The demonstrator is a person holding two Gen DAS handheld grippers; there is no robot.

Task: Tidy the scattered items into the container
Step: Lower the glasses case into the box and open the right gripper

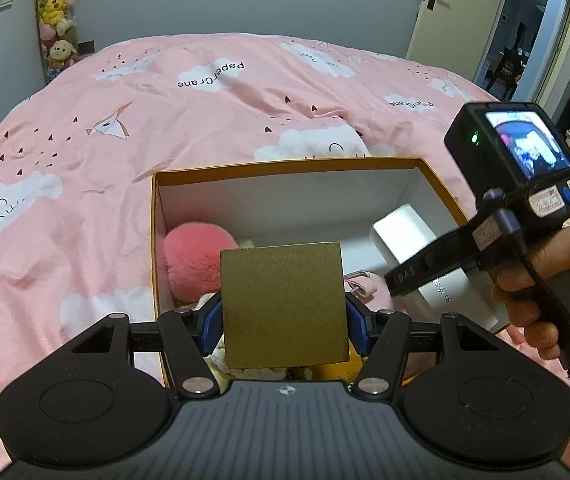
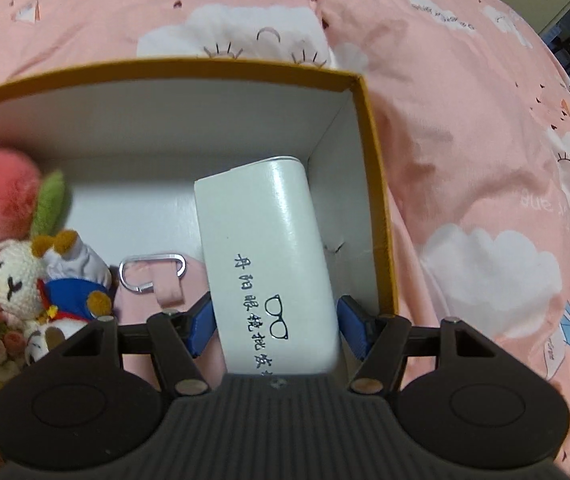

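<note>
Low in the frame, the left claw (image 1: pixel 284 320) grips a gold box (image 1: pixel 283 306) above the open container (image 1: pixel 285 165) on a pink bed (image 1: pixel 85 120). The right claw (image 2: pixel 275 328) grasps a white glasses case (image 2: pixel 269 264) inside the container's right side.

Box (image 2: pixel 377 200) on bed (image 2: pixel 465 120), case (image 2: pixel 269 240) inside

Support: bed (image 1: pixel 85 208), covered by a pink quilt (image 2: pixel 465 128) printed with clouds and paper cranes.
On it: open box (image 1: pixel 285 168), orange-rimmed, white inside, set near the middle.
</note>
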